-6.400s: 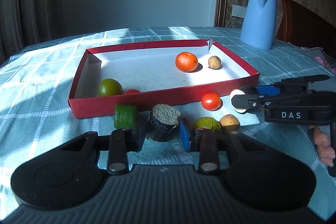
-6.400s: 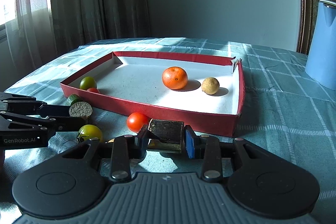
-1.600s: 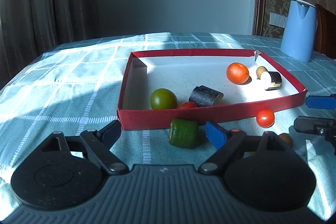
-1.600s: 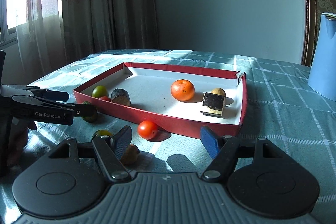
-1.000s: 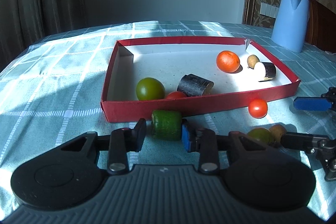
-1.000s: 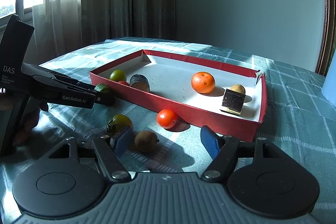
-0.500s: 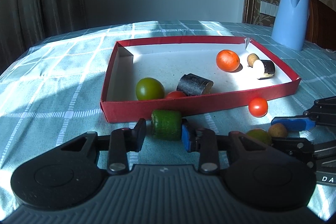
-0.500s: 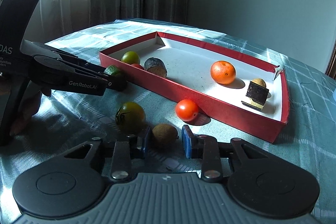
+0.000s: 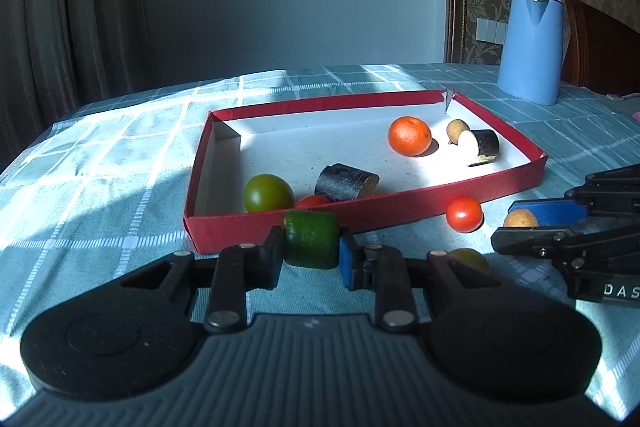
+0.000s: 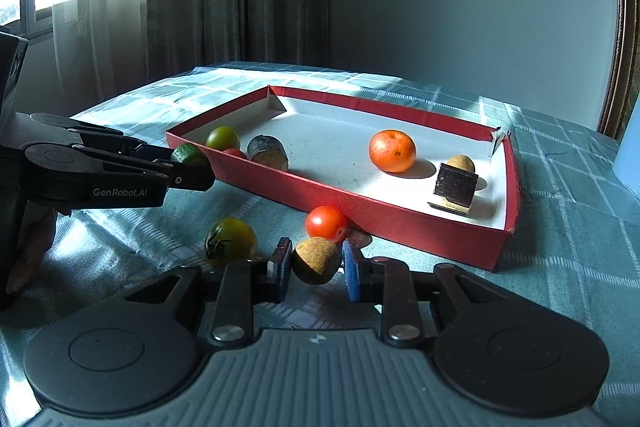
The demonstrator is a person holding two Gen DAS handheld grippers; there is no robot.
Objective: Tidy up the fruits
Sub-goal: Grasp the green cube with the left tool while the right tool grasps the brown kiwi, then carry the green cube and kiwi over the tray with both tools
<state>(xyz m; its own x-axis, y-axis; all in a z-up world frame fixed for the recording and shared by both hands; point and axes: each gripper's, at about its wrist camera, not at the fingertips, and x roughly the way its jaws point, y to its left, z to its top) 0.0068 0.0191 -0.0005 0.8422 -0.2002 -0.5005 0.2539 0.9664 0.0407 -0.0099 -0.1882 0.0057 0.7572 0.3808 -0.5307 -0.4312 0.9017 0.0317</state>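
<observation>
Nearest us, our left gripper (image 9: 311, 261) is clamped on the green chunk (image 9: 311, 244), just outside the red tray's (image 9: 400, 211) near wall. Our right gripper (image 10: 315, 269) pinches the small brown fruit (image 10: 316, 259), lifted near the tray's front edge. Loose on the tablecloth (image 10: 560, 267): a red tomato (image 10: 326, 223) and a yellow-green tomato (image 10: 230, 243). Inside the tray we count six pieces, including the orange (image 10: 392, 150). We judge the sorting past halfway: two in hand, two left.

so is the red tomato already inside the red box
No, the red tomato sits on the tablecloth just outside the red box front wall.
</observation>
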